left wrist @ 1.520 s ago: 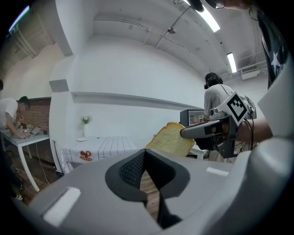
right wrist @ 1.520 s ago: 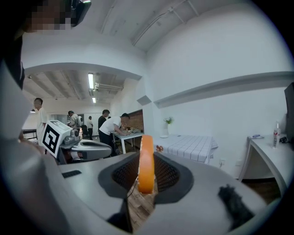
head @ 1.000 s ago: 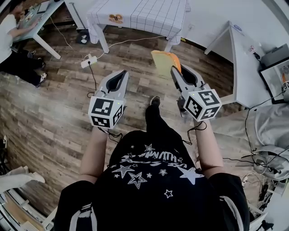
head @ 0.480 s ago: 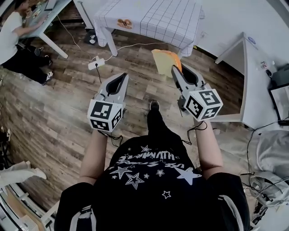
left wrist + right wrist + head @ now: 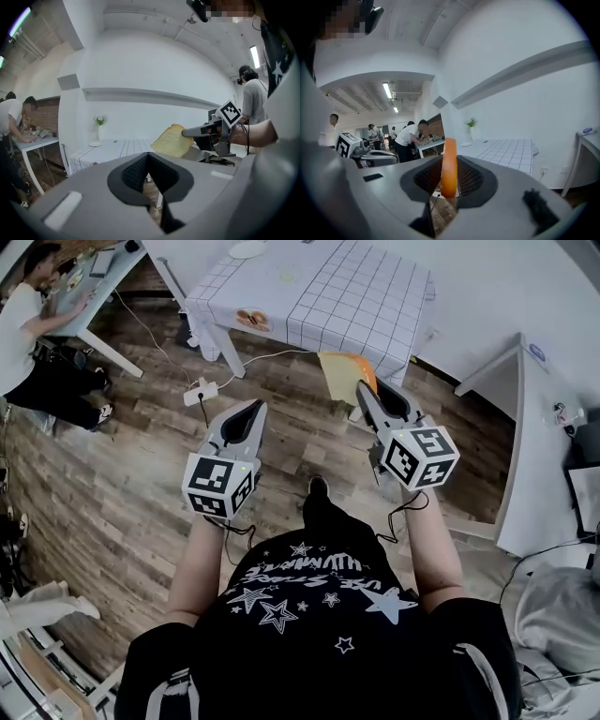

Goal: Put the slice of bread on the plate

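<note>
One flat, orange-crusted bread slice (image 5: 339,376) upright in grey right gripper (image 5: 365,390)

The head view looks steeply down past the person's chest onto the left claw (image 5: 255,407), the right claw (image 5: 362,386) and the wooden floor (image 5: 112,484), with the checked bench (image 5: 319,287) at its top edge. Each claw view sits close behind its own jaws and faces nearly level toward that bench. The left one also catches the right claw and its slice of bread (image 5: 172,140).
</note>
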Tool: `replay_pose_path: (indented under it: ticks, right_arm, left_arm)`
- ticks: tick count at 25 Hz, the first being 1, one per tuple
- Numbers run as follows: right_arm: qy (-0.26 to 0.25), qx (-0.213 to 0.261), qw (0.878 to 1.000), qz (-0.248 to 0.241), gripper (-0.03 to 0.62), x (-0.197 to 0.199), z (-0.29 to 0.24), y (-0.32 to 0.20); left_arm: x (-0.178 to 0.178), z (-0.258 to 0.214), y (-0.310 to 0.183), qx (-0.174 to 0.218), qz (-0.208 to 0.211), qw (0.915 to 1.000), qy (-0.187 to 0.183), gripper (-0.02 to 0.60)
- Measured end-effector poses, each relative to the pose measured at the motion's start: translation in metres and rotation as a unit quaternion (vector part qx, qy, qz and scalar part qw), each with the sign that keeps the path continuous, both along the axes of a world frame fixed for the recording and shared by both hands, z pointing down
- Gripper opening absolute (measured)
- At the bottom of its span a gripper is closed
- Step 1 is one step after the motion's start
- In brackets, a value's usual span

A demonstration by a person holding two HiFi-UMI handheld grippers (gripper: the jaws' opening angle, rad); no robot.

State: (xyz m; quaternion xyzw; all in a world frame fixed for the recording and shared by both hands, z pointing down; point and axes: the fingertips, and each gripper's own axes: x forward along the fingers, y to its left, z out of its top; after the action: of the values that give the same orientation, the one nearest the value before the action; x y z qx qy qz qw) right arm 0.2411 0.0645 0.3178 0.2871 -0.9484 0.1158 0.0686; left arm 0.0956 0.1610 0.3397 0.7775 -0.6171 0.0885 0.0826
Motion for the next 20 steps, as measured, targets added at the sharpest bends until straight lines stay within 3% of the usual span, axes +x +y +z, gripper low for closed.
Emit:
replay_pose_path:
  ticks: [5,15,20]
  right_arm:
    - [-0.003,-0.01,1.0,0.005,0.097,-0.007,0.0,-0.067]
    - [-0.012,-0.014,1.0,0.002,0.097,-0.004,0.039,-0.094]
    - [-0.032,-0.025,0.999,0.003,0.097,-0.005,0.044,-0.116]
  left_arm:
    - [-0.012,0.003,-0.059,-0.015,-0.007,0.9998,0.005,0.009]
    - [-0.018,0.035,-0.08,-0.008,-0.027,0.9994,0.022,0.009]
    - [-0.019,0.027,-0.095,-0.002,-0.039,0.9992,0.007,0.009]
